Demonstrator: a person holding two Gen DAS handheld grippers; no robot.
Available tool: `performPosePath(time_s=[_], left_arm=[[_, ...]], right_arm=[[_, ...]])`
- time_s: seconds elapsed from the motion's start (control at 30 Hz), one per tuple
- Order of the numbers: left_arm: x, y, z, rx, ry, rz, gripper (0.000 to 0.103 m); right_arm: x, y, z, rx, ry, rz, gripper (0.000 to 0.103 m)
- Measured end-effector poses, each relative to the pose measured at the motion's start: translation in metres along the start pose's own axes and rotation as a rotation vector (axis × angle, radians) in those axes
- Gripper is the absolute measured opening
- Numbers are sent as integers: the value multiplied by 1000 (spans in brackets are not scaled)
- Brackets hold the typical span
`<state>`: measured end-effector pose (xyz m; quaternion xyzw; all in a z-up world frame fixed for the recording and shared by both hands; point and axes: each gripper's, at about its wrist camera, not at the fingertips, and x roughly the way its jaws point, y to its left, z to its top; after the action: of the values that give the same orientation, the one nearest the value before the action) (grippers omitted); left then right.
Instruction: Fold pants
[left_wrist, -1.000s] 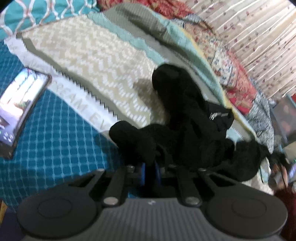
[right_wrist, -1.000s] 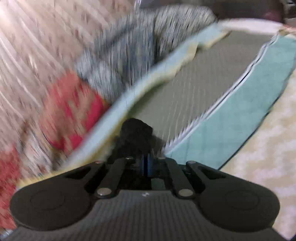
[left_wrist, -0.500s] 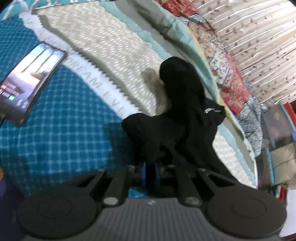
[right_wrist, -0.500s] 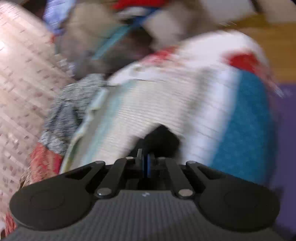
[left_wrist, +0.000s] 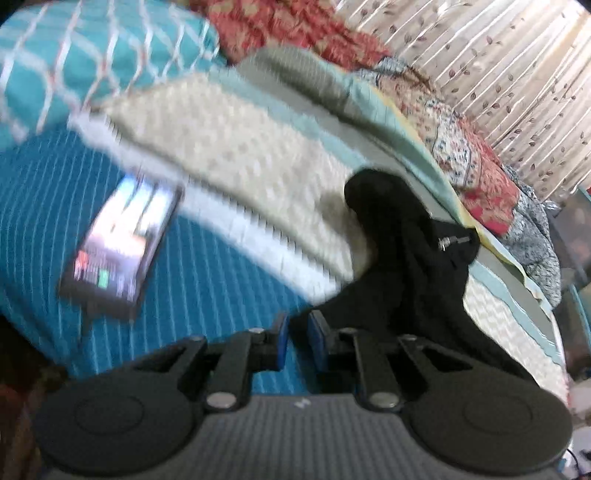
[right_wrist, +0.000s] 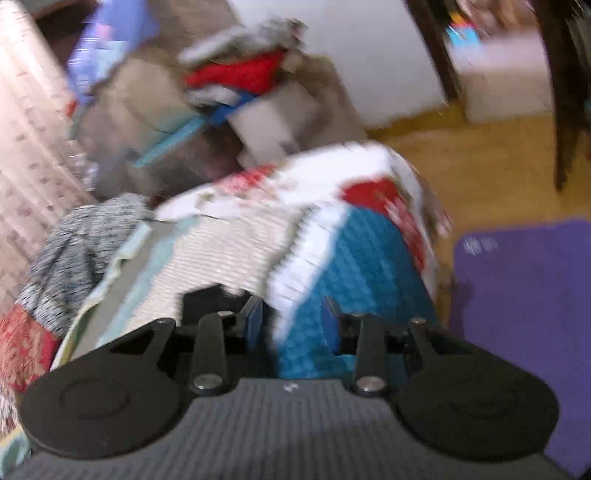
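Both grippers low over bed. Left gripper (left_wrist: 298, 334): jaws slightly apart, nothing clamped, black pants (left_wrist: 410, 258) just ahead, bunched on cream/teal quilt (left_wrist: 236, 147). Right gripper (right_wrist: 291, 323): jaws wide apart, empty, aimed at bed's far end and purple mat (right_wrist: 524, 295). Phone (left_wrist: 122, 243) lies screen-up on blue cover, text too blurred to read. Pants tag unreadable.

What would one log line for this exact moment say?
left gripper: open, empty | right gripper: open, empty | pants: bunched on bed, unfolded | phone: on bed
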<state>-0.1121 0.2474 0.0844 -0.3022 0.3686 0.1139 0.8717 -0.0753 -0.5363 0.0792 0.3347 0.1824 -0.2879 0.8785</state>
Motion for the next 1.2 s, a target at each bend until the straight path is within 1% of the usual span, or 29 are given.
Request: performPosePath(time_s=[0.07,0.13,0.2,0.23,0.3,0.33,0.4,0.43,0.47,0.5,0.53,0.57,0.6,0.63,0.7,0.73,0.77,0.8,0.83,0.87,0.93,0.97,1.0,1.03,1.07,1.1,1.13,1.17,1.2], left_arm=[[12,-14,21,65,-44,0,13],[37,-34,40,158,-98,33,14],[66,-48,54,219,-117,48,14],[83,-55,60,227,-117,42,17],[112,-64,72,191,-89,-10,30],[122,-68,76,177,-86,-41,47],[139,-80,80,180,-110,-67,60],[145,-86,81,187,-124,-74,64],[153,-91,83,180,-131,-97,72],[157,-93,85,163,-132,-119,77],[162,-94,89,143,-132,-144,86],[165,-94,92,127,-134,-159,90],[167,-93,96,117,-145,-165,90],[167,-90,100,112,-166,-170,91],[167,-85,108,108,-198,-168,95],[167,-83,111,108,-210,-166,98],[168,-80,114,113,-220,-167,98],[171,-80,117,123,-218,-170,99],[173,-80,118,132,-211,-173,100],[177,-80,118,143,-200,-182,103],[184,-83,118,158,-182,-200,103],[188,-86,115,173,-166,-207,103],[192,-89,113,190,-155,-209,100],[194,-92,110,206,-148,-213,86],[195,-97,106,236,-131,-222,64],[196,-100,104,263,-118,-228,56],[196,-102,103,281,-118,-231,41],[194,-106,101,303,-121,-238,24],[193,-109,101,319,-118,-240,21]], right_arm=[[-2,24,-4,-63,35,106,39],[-2,53,-16,-122,103,199,39],[7,87,-32,-163,207,313,39],[13,103,-40,-188,259,361,39],[22,147,-58,-265,352,440,39],[27,171,-66,-318,387,471,39],[36,222,-84,-437,468,542,39],[40,250,-96,-486,523,589,39],[44,275,-108,-509,579,638,39],[49,302,-124,-518,642,687,39],[54,325,-140,-521,690,719,39],[57,346,-156,-529,723,737,39],[61,368,-176,-559,745,753,39],[62,388,-197,-629,738,775,39],[54,421,-241,-871,637,789,42],[54,433,-260,-969,605,790,45],[58,442,-278,-1048,594,806,46],[64,448,-293,-1100,593,826,49],[72,453,-304,-1141,591,836,55],[75,459,-316,-1179,578,836,58],[84,468,-336,-1232,560,831,66],[88,467,-342,-1260,554,816,66],[97,466,-349,-1303,548,777,60],[104,466,-351,-1313,554,752,45],[108,466,-345,-1279,563,752,39],[109,466,-330,-1237,543,737,13],[108,465,-314,-1195,502,729,14],[108,463,-293,-1136,469,730,13],[111,459,-266,-1066,437,719,13]])
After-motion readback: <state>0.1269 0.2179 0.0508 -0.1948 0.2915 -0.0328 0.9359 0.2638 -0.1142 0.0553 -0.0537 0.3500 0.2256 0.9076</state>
